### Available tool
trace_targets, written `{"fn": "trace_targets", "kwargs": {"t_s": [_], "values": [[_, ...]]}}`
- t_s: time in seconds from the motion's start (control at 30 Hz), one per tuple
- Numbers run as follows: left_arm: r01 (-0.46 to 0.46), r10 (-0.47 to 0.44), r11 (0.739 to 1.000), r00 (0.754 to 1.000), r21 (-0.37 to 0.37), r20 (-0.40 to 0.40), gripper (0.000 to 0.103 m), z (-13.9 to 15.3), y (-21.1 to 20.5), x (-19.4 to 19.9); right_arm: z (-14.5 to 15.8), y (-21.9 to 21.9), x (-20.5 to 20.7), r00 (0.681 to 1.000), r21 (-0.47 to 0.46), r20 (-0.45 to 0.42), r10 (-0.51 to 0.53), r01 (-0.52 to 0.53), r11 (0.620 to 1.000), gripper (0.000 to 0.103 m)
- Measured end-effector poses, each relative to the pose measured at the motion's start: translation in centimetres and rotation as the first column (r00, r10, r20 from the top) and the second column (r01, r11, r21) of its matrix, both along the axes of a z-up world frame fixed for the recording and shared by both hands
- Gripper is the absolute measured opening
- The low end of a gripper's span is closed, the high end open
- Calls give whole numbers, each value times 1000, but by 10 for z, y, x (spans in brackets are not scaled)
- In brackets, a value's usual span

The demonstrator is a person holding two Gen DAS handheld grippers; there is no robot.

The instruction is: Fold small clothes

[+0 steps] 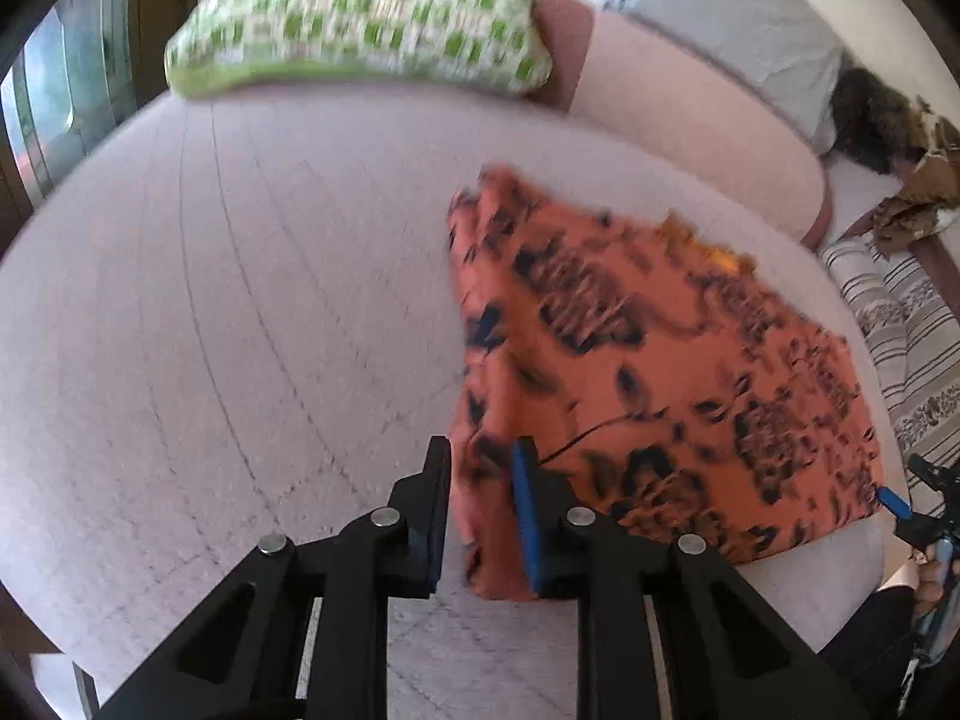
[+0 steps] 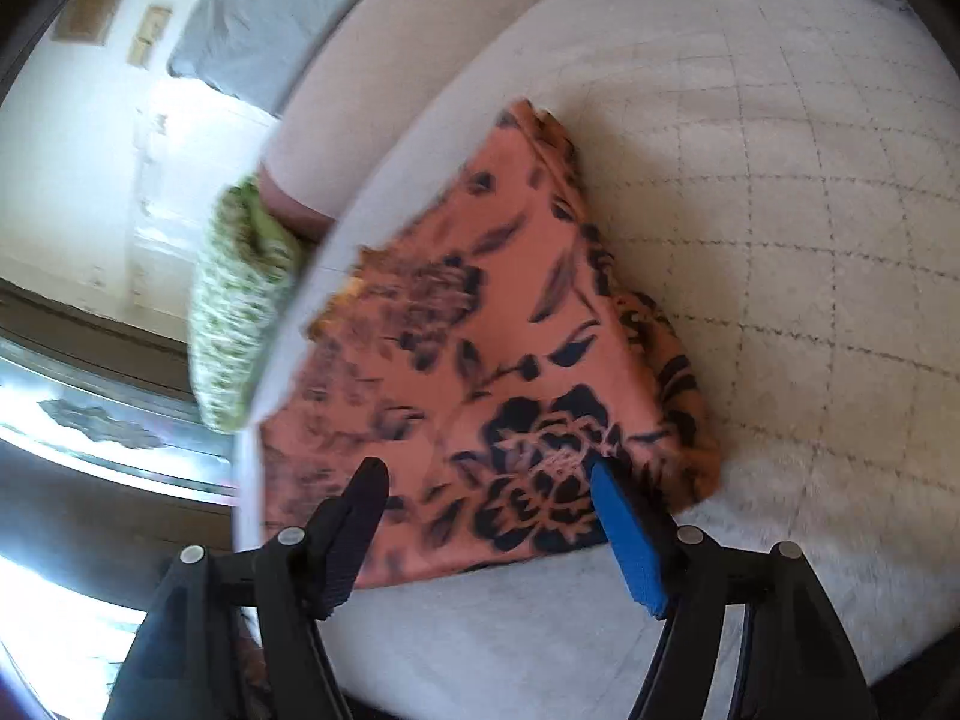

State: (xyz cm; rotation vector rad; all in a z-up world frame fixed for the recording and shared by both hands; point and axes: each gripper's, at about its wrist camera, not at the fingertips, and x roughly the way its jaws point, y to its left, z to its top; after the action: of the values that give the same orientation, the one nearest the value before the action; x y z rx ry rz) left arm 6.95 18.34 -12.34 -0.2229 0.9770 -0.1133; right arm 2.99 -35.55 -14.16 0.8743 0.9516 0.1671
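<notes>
Now both grippers, left (image 1: pixel 480 510) and right (image 2: pixel 489 534), jaws spread, nothing pinched, over folded orange garment (image 1: pixel 660 372).

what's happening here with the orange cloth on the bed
A person is folding an orange floral garment on a pale quilted bed, with a handheld claw in each hand. The garment lies folded. The left claw stands narrowly open at its near corner; the right claw is wide open over its near edge. Neither grips it.

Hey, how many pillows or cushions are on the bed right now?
1: a green-and-white checked pillow lies at the far edge of the bed, beyond the folded orange floral garment. Others may be hidden.
</notes>
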Motion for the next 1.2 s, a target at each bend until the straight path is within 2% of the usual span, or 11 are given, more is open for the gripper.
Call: {"fn": "trace_targets", "kwargs": {"t_s": [0.07,0.13,0.2,0.3,0.4,0.57,0.77,1.1,1.2], "values": [[0,1,1000,998,-11,57,51,18,-9,-6,11,-9,-17,998,1,9,-57,57,998,78],[-17,15,1000,994,16,104,64,31,-23,-7,5,-16,-31,994,55,-33,-106,108,993,79],[0,-6,999,993,45,117,65,38,-42,0,-13,-14,-36,986,107,-117,-119,131,986,79],[13,-19,998,995,58,94,65,36,-66,5,-28,-6,-34,978,113,-154,-142,161,981,79],[23,-26,999,996,43,82,65,35,-83,4,-34,-11,-28,970,125,-154,-190,210,970,79],[54,-59,995,996,78,71,65,33,-111,2,-43,-20,-18,959,154,-151,-241,264,952,79],[68,-72,994,996,86,50,65,27,-119,5,-41,-24,-15,949,170,-139,-284,305,937,79],[73,-75,994,997,84,18,65,17,-128,20,-34,-27,-13,948,142,-106,-299,312,939,79],[77,-78,994,997,80,13,71,10,-136,28,-28,-24,-9,956,78,-76,-283,288,954,79]]}}
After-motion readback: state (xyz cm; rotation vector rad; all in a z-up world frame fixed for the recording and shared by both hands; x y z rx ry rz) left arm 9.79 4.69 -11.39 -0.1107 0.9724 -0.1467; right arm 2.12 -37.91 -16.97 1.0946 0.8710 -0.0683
